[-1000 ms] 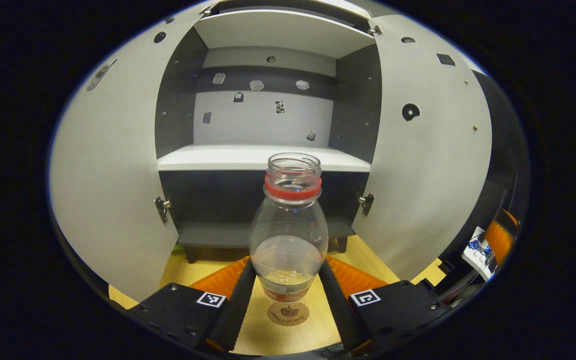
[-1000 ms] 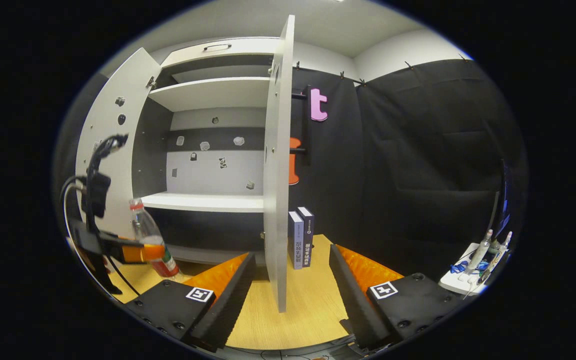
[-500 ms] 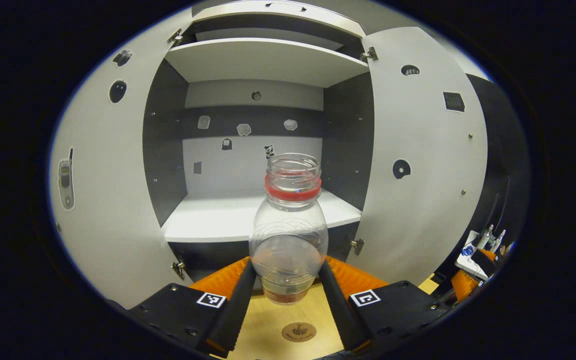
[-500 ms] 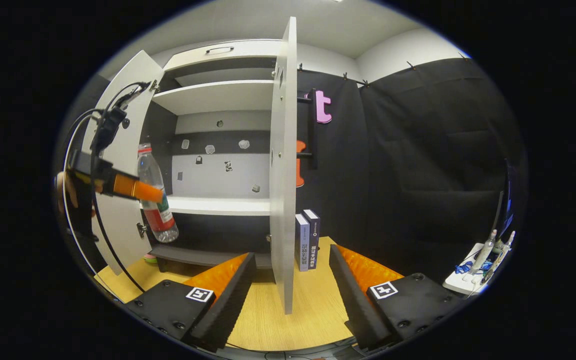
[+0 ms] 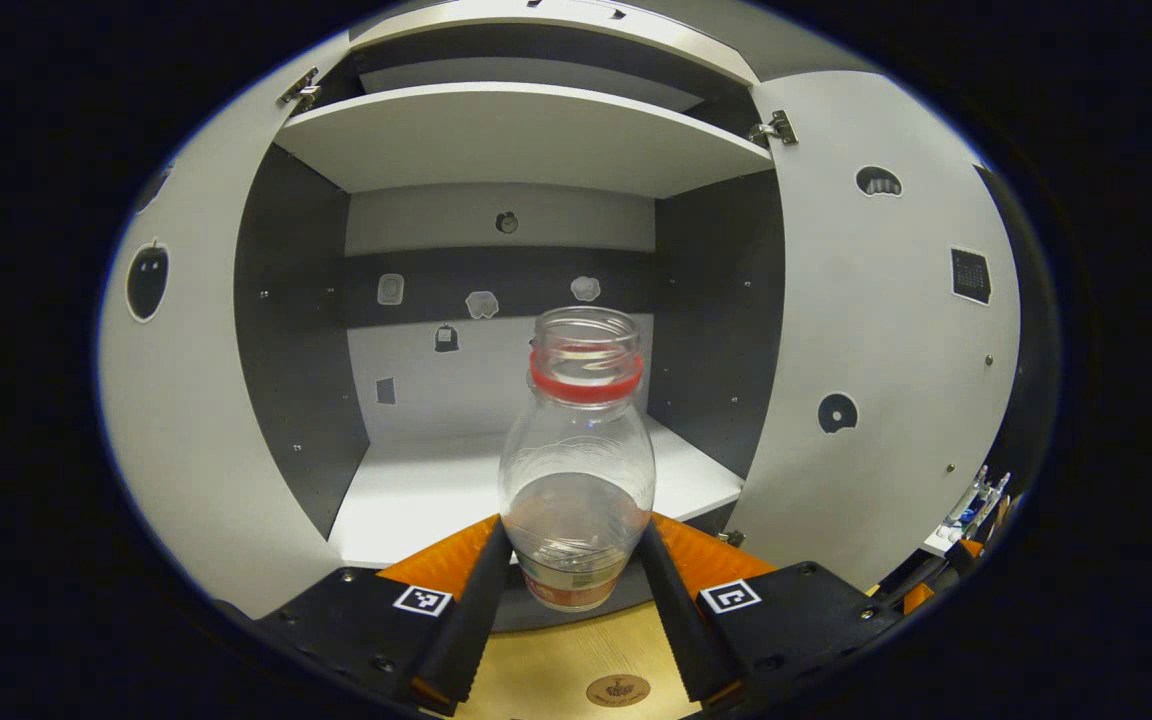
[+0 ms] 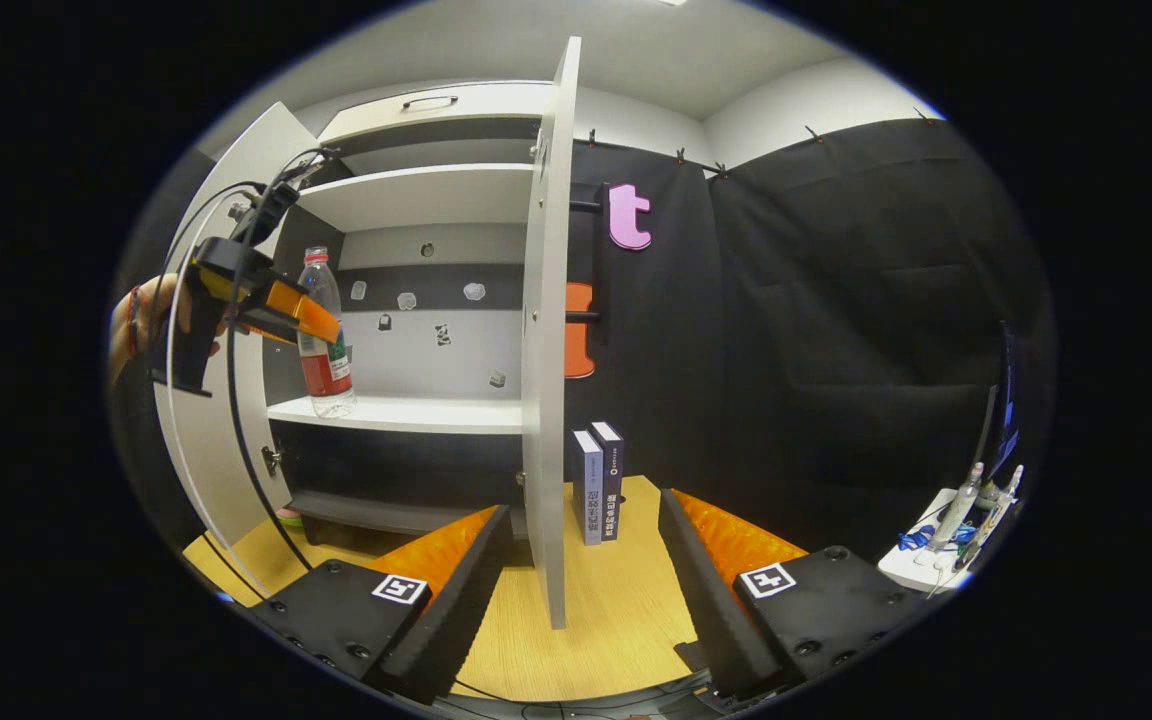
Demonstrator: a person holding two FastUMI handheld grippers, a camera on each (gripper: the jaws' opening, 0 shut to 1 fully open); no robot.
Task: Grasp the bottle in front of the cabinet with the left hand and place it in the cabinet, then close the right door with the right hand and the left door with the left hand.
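A clear plastic bottle (image 5: pixel 577 460) with a red neck ring and no cap sits between the fingers of my left gripper (image 5: pixel 576 565), which is shut on its lower body. It hangs just above the front edge of the white middle shelf (image 5: pixel 436 495) of the open cabinet. In the right gripper view the bottle (image 6: pixel 322 335) stands upright over that shelf (image 6: pixel 406 412), held by the left gripper (image 6: pixel 301 322) and a hand (image 6: pixel 136 320). My right gripper (image 6: pixel 576 555) is open, with the edge of the right door (image 6: pixel 539 400) between its fingers, untouched. The left door (image 6: pixel 226 400) stands wide open.
Two upright books (image 6: pixel 597 480) stand on the wooden floor (image 6: pixel 616 610) just right of the right door. A white tray with small items (image 6: pixel 946 545) lies at the far right. A round coaster (image 5: pixel 618 690) lies on the floor below the bottle. An upper shelf (image 5: pixel 526 135) spans the cabinet.
My left gripper has lifted the bottle from floor level up to the middle shelf and moved it closer to the cabinet opening. The right gripper has barely moved.
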